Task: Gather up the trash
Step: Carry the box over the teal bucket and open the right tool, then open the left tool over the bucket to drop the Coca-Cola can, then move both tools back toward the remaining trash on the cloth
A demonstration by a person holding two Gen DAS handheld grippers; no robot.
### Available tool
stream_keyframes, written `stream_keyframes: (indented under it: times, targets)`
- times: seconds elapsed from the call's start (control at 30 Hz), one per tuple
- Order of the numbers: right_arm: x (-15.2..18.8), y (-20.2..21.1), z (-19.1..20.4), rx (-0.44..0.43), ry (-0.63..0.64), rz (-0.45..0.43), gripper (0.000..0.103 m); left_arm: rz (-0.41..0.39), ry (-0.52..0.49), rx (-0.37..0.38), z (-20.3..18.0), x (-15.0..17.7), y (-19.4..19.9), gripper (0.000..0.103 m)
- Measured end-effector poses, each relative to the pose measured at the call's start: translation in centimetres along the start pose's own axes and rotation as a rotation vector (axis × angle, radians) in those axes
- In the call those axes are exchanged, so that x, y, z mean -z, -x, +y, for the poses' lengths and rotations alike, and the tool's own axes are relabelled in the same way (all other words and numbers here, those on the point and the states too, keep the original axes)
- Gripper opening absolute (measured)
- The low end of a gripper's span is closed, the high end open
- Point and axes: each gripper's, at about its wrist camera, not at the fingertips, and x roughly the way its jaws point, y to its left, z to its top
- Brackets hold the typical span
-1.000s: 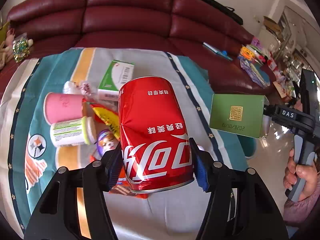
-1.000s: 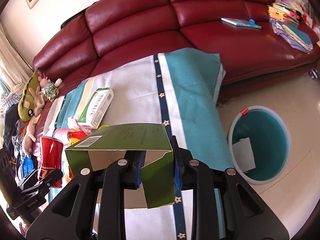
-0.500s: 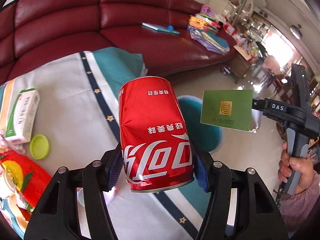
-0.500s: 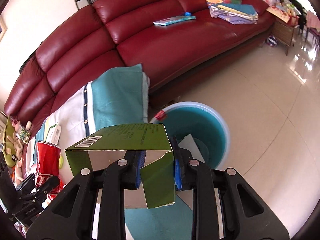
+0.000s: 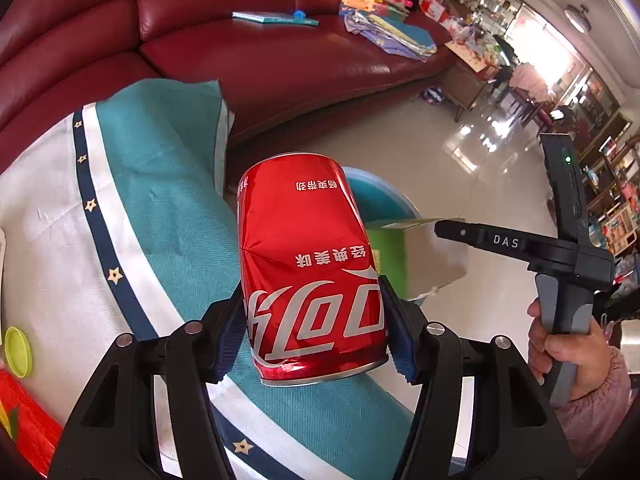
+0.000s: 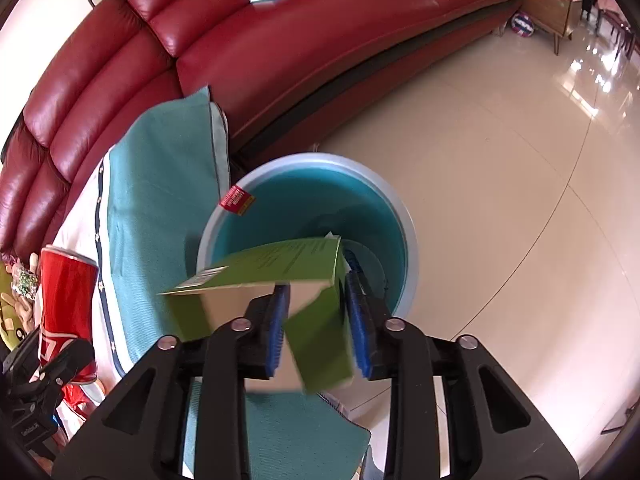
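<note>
Glossy cream floor tiles and a dark red leather sofa frame my view, with the teal bin directly under my right claw. That right gripper has just been opening its jaws: the blue pads stand off the green carton, whose flap sits loose between them, tilted and blurred, so I judge it is dropping free over the bin mouth. A pale scrap already lies deep inside the bin, and a red tag hangs at its rim.

My left gripper is clamped on the dented red cola can, held upside down, both pads pressing its sides. It hangs over the edge of the teal and white cloth, beside the bin but not yet above it.

So the carton is as good as binned and the can comes next. Further out, a green lid and a red wrapper remain on the cloth to be gathered.
</note>
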Motion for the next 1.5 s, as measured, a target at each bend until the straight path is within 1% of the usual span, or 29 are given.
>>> stream_keyframes:
  times: [0.07, 0.2, 0.27, 0.33, 0.4, 0.5, 0.67, 0.8, 1.0, 1.07, 1.13, 1.17, 1.23, 1.5]
  targets:
    - [0.0, -0.5, -0.4, -0.004, -0.002, 0.008, 0.045, 0.013, -0.003, 0.001, -0.4, -0.4, -1.0, 0.062]
    - [0.0, -0.5, -1.0, -0.007, -0.018, 0.002, 0.058, 0.038, -0.012, 0.004, -1.1, -0.8, -2.5, 0.062]
    - [-0.1, -0.3, -1.4, -0.006, -0.027, -0.007, 0.069, 0.047, -0.016, 0.005, -1.4, -0.9, -3.1, 0.062]
    - [-0.2, 0.0, -1.8, -0.005, -0.038, -0.015, 0.075, 0.054, -0.019, 0.006, -1.6, -1.1, -3.6, 0.062]
    - [-0.3, 0.4, -2.2, -0.01, -0.055, -0.021, 0.075, 0.062, -0.024, 0.009, -1.6, -1.0, -3.9, 0.062]
    - [-0.4, 0.6, -2.8, -0.011, -0.085, -0.023, 0.081, 0.074, -0.031, 0.012, -1.7, -0.9, -4.3, 0.062]
    - [-0.4, 1.1, -3.6, 0.005, -0.117, -0.028, 0.084, 0.094, -0.043, 0.019, -1.8, -0.7, -4.9, 0.062]
    - [-0.5, 1.2, -4.0, 0.014, -0.134, -0.025, 0.084, 0.104, -0.051, 0.024, -1.9, -0.9, -5.6, 0.062]
    - [-0.6, 1.7, -4.1, 0.022, -0.143, -0.041, 0.084, 0.142, -0.08, 0.025, -2.7, -1.4, -7.6, 0.063]
    - [-0.7, 2.0, -4.2, 0.031, -0.143, -0.051, 0.087, 0.154, -0.095, 0.018, -3.2, -1.6, -8.3, 0.065]
    - [-0.8, 2.2, -4.2, 0.04, -0.142, -0.055, 0.087, 0.15, -0.105, 0.003, -3.4, -1.8, -8.5, 0.075]
    - [-0.8, 2.3, -4.2, 0.042, -0.14, -0.054, 0.087, 0.145, -0.104, -0.004, -3.4, -1.8, -8.4, 0.078]
    - [-0.8, 2.3, -4.2, 0.046, -0.137, -0.052, 0.087, 0.137, -0.089, -0.004, -3.0, -1.7, -8.1, 0.088]
    - [-0.5, 2.1, -3.6, 0.06, -0.133, -0.037, 0.087, 0.131, -0.028, -0.008, -1.4, -0.7, -6.9, 0.095]
